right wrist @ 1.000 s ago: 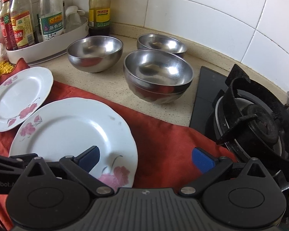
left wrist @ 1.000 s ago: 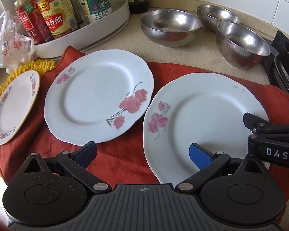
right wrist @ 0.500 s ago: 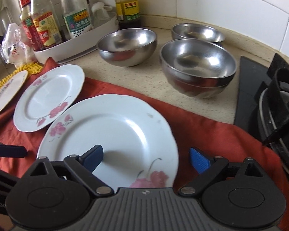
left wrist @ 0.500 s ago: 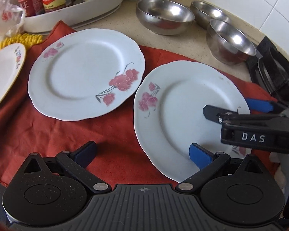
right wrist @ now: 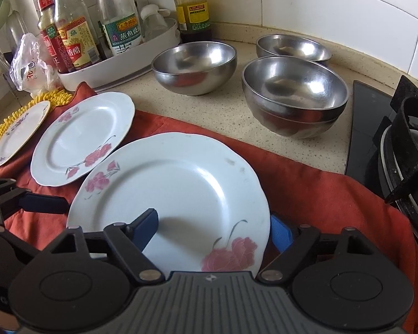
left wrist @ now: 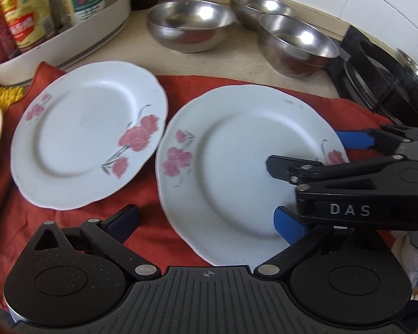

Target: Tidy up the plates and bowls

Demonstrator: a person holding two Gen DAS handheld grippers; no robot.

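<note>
The nearest white plate with pink flowers (right wrist: 175, 189) lies on a red cloth (right wrist: 320, 194). My right gripper (right wrist: 213, 231) straddles its near right rim: one pad hovers over the plate, the other sits just outside the edge. Its jaws are closing and do not press the plate. My left gripper (left wrist: 206, 222) stands open at the same plate's (left wrist: 237, 167) near left rim, one pad over the cloth (left wrist: 78, 222). A second flowered plate (left wrist: 89, 133) lies to the left, and a small plate (right wrist: 19, 130) beyond it. Three steel bowls (right wrist: 195, 64) (right wrist: 292, 47) (right wrist: 292, 91) stand behind.
A white tray (right wrist: 125, 58) holding several sauce bottles stands at the back left. Beside it are a plastic bag (right wrist: 30, 64) and a yellow mat (right wrist: 55, 97). A gas stove with a black grate (right wrist: 404, 144) borders the cloth on the right. White tiled wall runs behind.
My right gripper came in over the near plate's right rim and its jaws narrowed. Both views tilted and shifted, so the near plate now fills more of each.
</note>
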